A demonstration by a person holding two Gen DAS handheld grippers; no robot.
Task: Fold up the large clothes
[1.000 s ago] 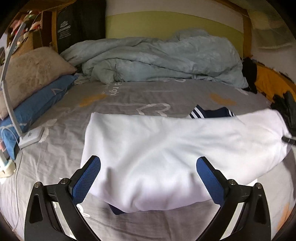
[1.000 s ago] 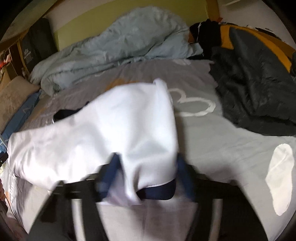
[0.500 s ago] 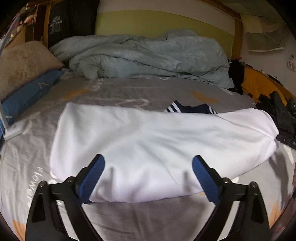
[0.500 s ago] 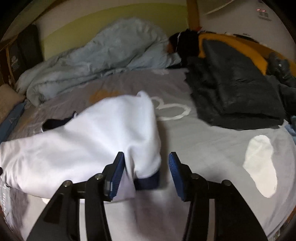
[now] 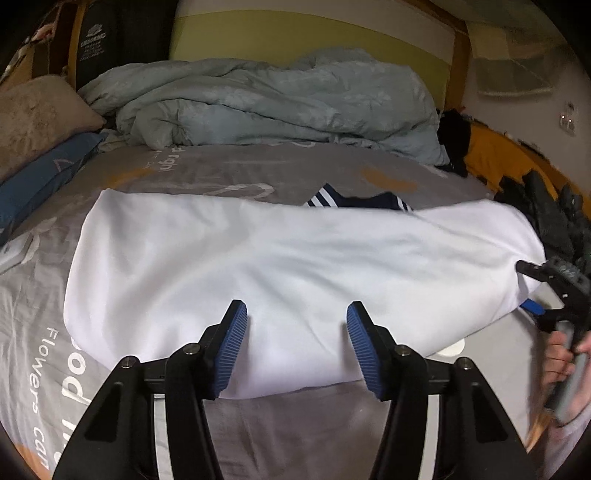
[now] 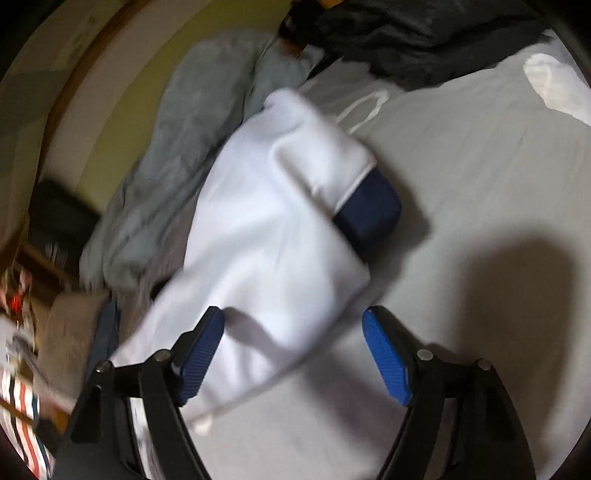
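Observation:
A large white garment (image 5: 280, 254) with navy trim lies folded across the grey bed sheet (image 5: 258, 173). Its navy striped collar (image 5: 332, 197) peeks out at the far edge. My left gripper (image 5: 295, 332) is open and empty, its jaws on either side of the garment's near edge. My right gripper (image 6: 291, 350) is open and empty above the garment's end (image 6: 266, 236), where a navy cuff (image 6: 369, 214) shows. The right gripper also shows in the left wrist view (image 5: 554, 291), at the garment's right end.
A crumpled pale blue duvet (image 5: 273, 103) lies at the head of the bed. A beige pillow (image 5: 33, 114) and a blue pillow (image 5: 40, 177) sit at the left. Dark and orange jackets (image 6: 424, 33) lie at the right side.
My right gripper has let go of the garment's end, opened wider and tilted. My left gripper's jaws have narrowed and moved closer to the near edge.

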